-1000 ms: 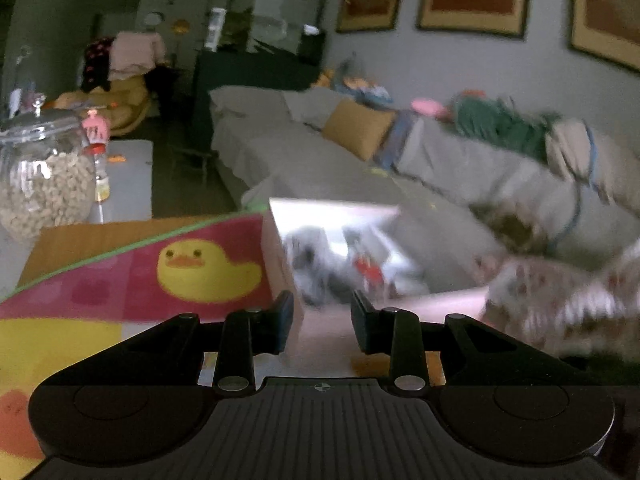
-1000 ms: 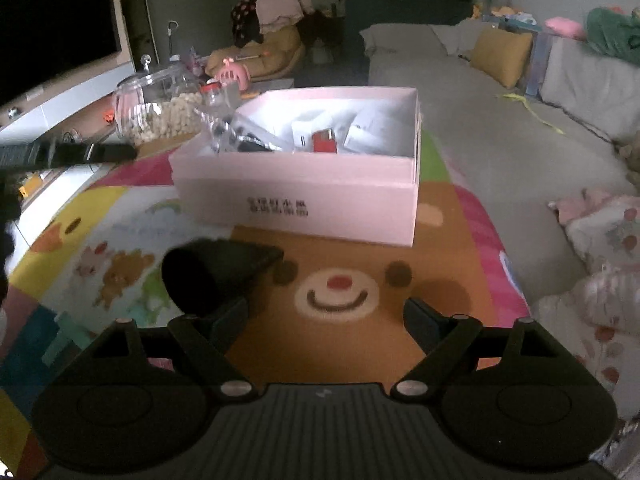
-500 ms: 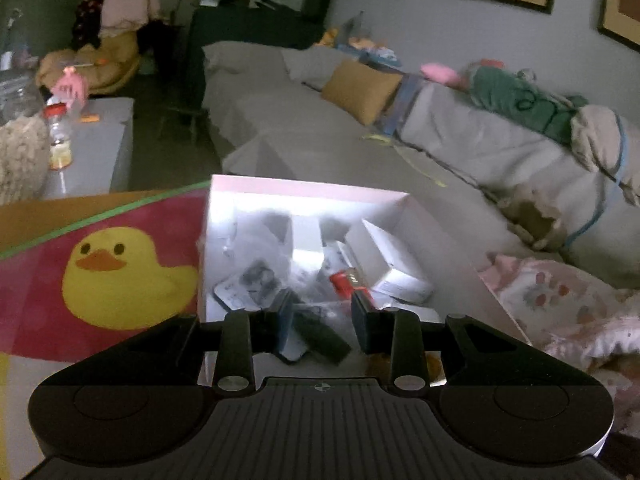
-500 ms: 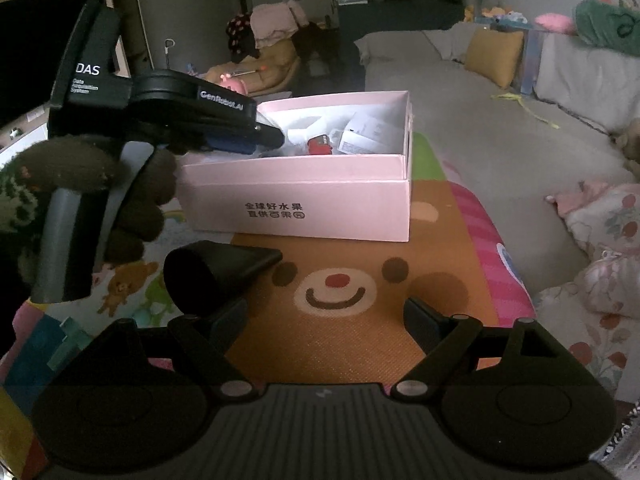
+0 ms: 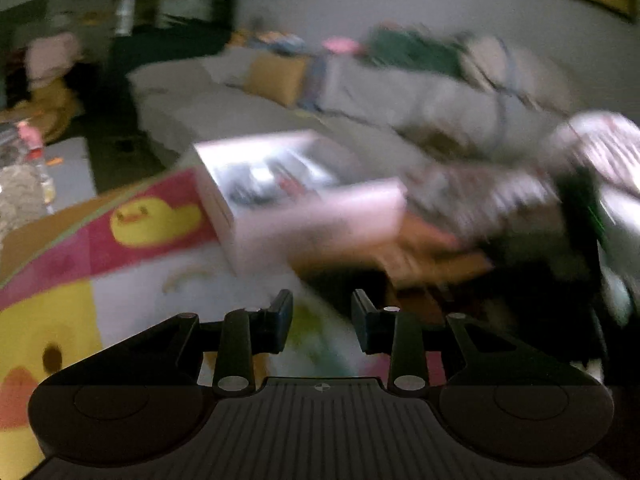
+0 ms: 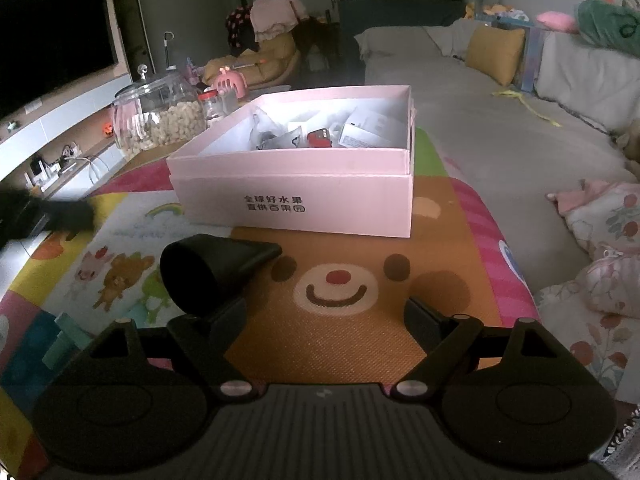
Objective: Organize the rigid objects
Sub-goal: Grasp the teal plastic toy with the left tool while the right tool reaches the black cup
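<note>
I'm holding my right gripper point(image 6: 324, 316) wide open, empty, near black nozzle point(image 6: 212, 266): looking light, rigid, slick; gripping its flattened end. Left gripper point(image 5: 322, 316) partly open, empty.

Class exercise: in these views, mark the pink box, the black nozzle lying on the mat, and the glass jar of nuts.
pink box point(image 6: 296, 204): right wrist view, on its printed front wall.
black nozzle point(image 6: 212, 264): right wrist view, on its tapered body.
glass jar point(image 6: 156, 120): right wrist view, on its ribbed side.
</note>
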`<control>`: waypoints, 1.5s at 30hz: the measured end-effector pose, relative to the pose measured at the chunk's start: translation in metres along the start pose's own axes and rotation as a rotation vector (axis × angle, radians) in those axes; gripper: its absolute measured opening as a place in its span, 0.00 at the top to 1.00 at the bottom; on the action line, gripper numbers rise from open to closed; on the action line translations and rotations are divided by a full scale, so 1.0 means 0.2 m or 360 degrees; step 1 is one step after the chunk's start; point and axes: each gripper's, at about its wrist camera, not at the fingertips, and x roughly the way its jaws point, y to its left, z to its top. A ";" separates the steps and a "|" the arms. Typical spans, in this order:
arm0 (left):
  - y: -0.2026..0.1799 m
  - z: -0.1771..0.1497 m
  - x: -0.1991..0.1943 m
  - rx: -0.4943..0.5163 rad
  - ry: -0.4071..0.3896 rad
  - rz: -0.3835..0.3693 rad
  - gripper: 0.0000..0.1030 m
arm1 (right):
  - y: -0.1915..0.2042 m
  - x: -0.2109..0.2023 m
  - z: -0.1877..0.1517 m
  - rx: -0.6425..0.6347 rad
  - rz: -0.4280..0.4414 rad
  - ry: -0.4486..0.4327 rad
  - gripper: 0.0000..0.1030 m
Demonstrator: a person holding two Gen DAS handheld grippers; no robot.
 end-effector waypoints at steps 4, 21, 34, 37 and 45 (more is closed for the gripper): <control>-0.08 -0.12 -0.01 0.0145 0.0123 0.0118 0.65 | 0.02 0.02 0.00 -0.0038 -0.0016 0.0025 0.12; -0.01 -0.16 0.16 0.0102 0.0216 0.0290 0.65 | 0.08 0.06 0.01 -0.0204 -0.0019 0.0144 0.00; -0.10 -0.19 0.14 0.0051 0.0233 0.0061 0.59 | 0.09 0.05 0.00 -0.0234 -0.0001 0.0133 0.00; -0.10 -0.19 0.14 0.0050 0.0232 0.0118 0.59 | 0.09 0.04 0.00 -0.0229 0.0005 0.0129 0.00; 0.03 -0.19 0.13 -0.0056 0.0199 0.0411 0.80 | 0.11 -0.06 0.04 -0.0092 0.0218 0.0031 0.03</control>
